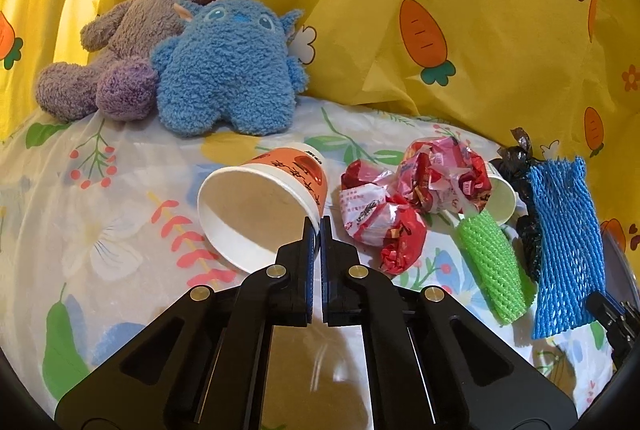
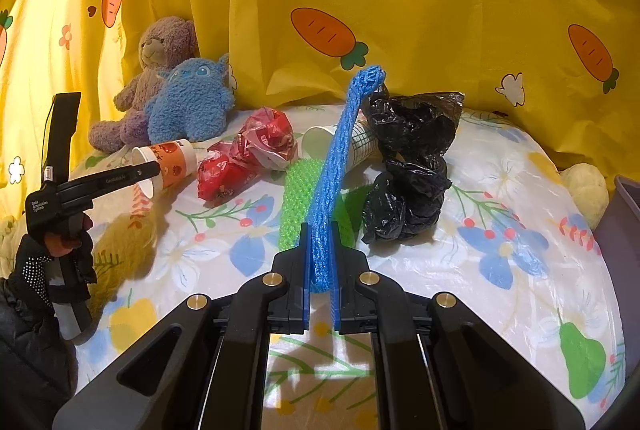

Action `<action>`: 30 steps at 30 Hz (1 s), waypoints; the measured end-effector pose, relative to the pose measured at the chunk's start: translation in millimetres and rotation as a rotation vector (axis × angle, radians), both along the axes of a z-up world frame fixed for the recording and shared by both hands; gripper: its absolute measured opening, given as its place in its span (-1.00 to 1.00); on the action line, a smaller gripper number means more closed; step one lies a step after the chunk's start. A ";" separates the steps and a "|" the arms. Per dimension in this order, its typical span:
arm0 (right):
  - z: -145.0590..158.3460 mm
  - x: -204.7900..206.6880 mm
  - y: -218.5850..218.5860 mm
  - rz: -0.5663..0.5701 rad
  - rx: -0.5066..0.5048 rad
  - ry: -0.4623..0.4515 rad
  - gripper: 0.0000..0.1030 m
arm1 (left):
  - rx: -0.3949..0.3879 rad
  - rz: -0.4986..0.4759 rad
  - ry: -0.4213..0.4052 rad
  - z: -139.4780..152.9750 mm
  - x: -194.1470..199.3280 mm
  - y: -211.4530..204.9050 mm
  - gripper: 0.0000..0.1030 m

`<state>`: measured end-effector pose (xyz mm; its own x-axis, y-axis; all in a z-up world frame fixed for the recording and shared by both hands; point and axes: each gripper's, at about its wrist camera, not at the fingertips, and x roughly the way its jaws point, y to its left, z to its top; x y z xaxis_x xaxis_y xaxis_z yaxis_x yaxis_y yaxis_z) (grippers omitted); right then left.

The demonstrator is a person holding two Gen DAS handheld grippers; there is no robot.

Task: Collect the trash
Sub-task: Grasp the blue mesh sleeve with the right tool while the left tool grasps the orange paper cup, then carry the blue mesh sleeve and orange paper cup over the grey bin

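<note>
Left wrist view: the left gripper [image 1: 320, 226] has its jaws pinched together on the near rim of the orange paper cup [image 1: 264, 205], one finger inside the mouth and one outside against the wall.
Cup position: it lies on its side on the flowered bedsheet [image 1: 100, 230], mouth toward the camera, base pointing away toward the blue plush toy [image 1: 228, 69] and the teddy bear [image 1: 160, 21].
Right wrist view: the right gripper [image 2: 320, 254] is clamped narrowly on the lower end of the blue foam net [image 2: 340, 157], which stands up from the jaws as a long strip, its far end free in the air.
Remaining trash: red wrappers [image 1: 400, 197], a second paper cup [image 1: 500, 193], a green foam net [image 1: 492, 266] and a black plastic bag [image 2: 408, 165] lie clustered on the sheet between the two grippers.
Key relation: the cup's long axis runs straight away from the left gripper, so the grip is on the rim edge only; my judgement is that a lift would let the base swing down.
Nearer hand: the left one owns the cup; the right gripper is well apart from it.
Bin: a grey container edge [image 2: 624, 205] shows at the far right, likely the drop place, nearer the right hand.
</note>
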<state>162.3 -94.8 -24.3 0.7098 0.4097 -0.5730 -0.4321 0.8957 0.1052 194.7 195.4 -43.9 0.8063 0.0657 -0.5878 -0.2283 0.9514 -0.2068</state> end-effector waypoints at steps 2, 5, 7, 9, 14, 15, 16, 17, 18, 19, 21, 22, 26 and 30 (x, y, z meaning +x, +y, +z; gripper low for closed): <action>2.2 -3.5 -5.3 -0.008 0.001 -0.006 -0.83 | 0.004 -0.002 -0.028 8.3 -8.9 -6.1 -0.96; 7.1 -10.8 -13.8 -0.022 0.005 -0.021 -0.83 | 0.027 -0.004 -0.070 20.0 -26.1 -20.6 -0.96; 11.4 -16.1 -20.1 -0.031 0.008 -0.036 -0.83 | 0.045 -0.012 -0.099 27.2 -38.7 -33.4 -0.96; 14.6 -21.5 -27.1 -0.039 0.012 -0.046 -0.83 | 0.060 -0.021 -0.118 32.9 -49.0 -46.1 -0.96; 21.5 -34.8 -47.3 -0.071 0.021 -0.065 -0.83 | 0.066 -0.072 -0.164 43.5 -67.1 -76.9 -0.96; 22.7 -37.2 -51.0 -0.078 0.023 -0.069 -0.83 | 0.075 -0.085 -0.170 45.4 -69.3 -84.2 -0.96; 23.6 -39.4 -54.6 -0.085 0.025 -0.071 -0.83 | 0.082 -0.098 -0.174 46.7 -70.8 -91.0 -0.96; 24.5 -41.7 -58.5 -0.092 0.025 -0.074 -0.83 | 0.087 -0.111 -0.177 47.7 -72.6 -98.3 -0.96; 25.6 -43.9 -61.8 -0.099 0.026 -0.078 -0.83 | 0.087 -0.127 -0.179 49.1 -73.7 -104.8 -0.96; 26.5 -46.0 -65.2 -0.105 0.026 -0.081 -0.83 | 0.087 -0.141 -0.181 50.2 -74.7 -111.1 -0.96; 28.4 -50.8 -72.7 -0.115 0.027 -0.087 -0.83 | 0.087 -0.169 -0.187 51.8 -76.9 -124.5 -0.96; 29.6 -52.5 -76.4 -0.120 0.027 -0.091 -0.83 | 0.085 -0.184 -0.188 52.4 -77.1 -130.7 -0.96; 34.6 -59.1 -90.2 -0.146 0.026 -0.104 -0.83 | 0.086 -0.241 -0.193 53.8 -77.7 -158.2 -0.96; 39.0 -64.4 -106.0 -0.174 0.024 -0.118 -0.83 | 0.077 -0.301 -0.202 57.3 -76.9 -184.3 -0.96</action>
<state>97.9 -200.8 14.7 0.8325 0.2877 -0.4734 -0.2820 0.9556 0.0849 117.8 11.1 13.4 0.8955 -0.1541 -0.4175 0.1022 0.9843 -0.1442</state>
